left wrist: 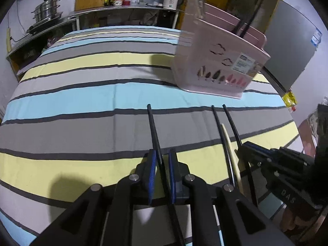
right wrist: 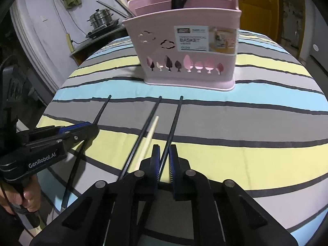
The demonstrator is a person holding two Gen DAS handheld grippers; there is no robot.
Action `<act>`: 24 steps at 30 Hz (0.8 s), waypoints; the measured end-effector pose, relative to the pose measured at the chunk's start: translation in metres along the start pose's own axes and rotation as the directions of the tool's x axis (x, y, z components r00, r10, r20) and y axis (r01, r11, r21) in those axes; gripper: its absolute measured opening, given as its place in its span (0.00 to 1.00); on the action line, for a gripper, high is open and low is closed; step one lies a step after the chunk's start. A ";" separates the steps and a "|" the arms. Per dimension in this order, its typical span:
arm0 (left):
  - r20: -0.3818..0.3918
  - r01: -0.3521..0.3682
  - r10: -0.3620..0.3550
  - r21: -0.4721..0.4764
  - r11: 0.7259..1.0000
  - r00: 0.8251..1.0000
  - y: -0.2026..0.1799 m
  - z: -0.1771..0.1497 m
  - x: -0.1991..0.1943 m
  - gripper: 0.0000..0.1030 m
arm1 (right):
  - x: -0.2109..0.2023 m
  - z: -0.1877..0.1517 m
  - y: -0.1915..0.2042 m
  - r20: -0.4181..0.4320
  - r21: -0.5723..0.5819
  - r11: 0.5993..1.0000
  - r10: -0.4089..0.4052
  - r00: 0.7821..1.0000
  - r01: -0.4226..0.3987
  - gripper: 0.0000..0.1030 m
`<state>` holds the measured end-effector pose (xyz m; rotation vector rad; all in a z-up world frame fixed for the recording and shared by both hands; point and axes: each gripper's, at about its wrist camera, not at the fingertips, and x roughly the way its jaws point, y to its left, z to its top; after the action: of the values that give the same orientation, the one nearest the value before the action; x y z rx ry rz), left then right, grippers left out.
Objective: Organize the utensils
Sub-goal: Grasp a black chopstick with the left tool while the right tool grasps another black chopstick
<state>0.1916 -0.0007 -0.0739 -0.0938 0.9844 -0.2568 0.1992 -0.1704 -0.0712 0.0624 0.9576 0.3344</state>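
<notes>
Here each black chopstick lies on the striped cloth, long axis pointing toward the pink basket ahead. The right gripper pinches one; the left gripper apparently pinches another.

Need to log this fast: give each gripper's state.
Left gripper: closed on a black chopstick.
Right gripper: closed on another black chopstick.

White walls, yellow door
</notes>
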 end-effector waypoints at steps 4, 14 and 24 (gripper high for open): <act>0.006 0.019 -0.019 -0.015 1.000 1.000 0.002 -0.006 -0.004 0.11 | -0.010 -0.005 -0.018 -0.006 0.018 1.000 -0.022 1.000 0.022 0.09; -0.034 0.012 -0.013 -0.024 1.000 0.999 0.002 0.007 0.002 0.16 | -0.007 0.005 -0.027 -0.025 0.030 0.999 -0.041 0.999 0.042 0.09; -0.067 -0.022 0.022 -0.004 1.000 0.997 -0.004 0.023 0.017 0.16 | 0.012 0.030 -0.029 -0.053 0.051 0.997 -0.046 0.998 0.049 0.08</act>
<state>0.2192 -0.0098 -0.0739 -0.0792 1.0525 -0.2383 0.2371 -0.1918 -0.0693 0.0791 1.0176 0.2677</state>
